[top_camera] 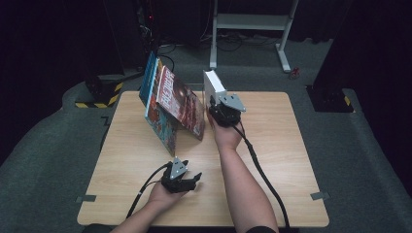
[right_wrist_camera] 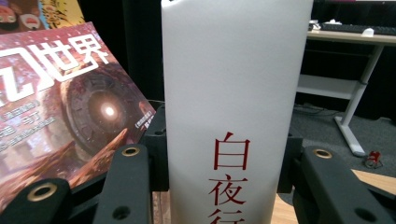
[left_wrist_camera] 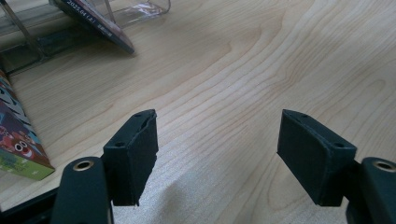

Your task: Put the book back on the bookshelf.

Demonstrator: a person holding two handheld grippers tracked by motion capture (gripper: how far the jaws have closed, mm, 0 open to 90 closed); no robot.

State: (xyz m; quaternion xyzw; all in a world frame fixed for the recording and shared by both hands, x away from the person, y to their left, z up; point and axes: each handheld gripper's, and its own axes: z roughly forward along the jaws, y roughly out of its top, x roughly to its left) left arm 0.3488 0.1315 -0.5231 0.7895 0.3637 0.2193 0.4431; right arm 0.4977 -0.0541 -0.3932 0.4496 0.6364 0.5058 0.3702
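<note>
Right claw (top_camera: 214, 99): It is clenched on the white book (top_camera: 213, 85). In the right gripper view the two black jaws press the book's sides, one on each side of the spine.
White book: It stands upright, held up off the table (top_camera: 272, 160), at about 12 o'clock from the middle of the table. It looks thick and boxy, with a smooth plain white cover and red letters (right_wrist_camera: 229, 179) running down the spine. It seems to be held by its low end so the tall part can stay straight, ready to go in beside the others.
Magazines (top_camera: 170, 104): They lean in a row just at 9 o'clock of the white book, near it but apart. They are thin, flat and shiny, with a dark red picture of a round glowing thing on the front one (right_wrist_camera: 70, 107). They tilt back because a clear plastic stand (left_wrist_camera: 135, 9) props them up.
Left claw (top_camera: 192, 180): It is released, with nothing in it. In the left gripper view its two jaws stand wide apart over bare wood. It waits low at 6 o'clock, likely because only one claw is needed now.
Table: It is light wood, flat and smooth, with wavy grain lines.
Colourful box (left_wrist_camera: 18, 144): Its corner rests on the table at 9 o'clock in the left gripper view.
</note>
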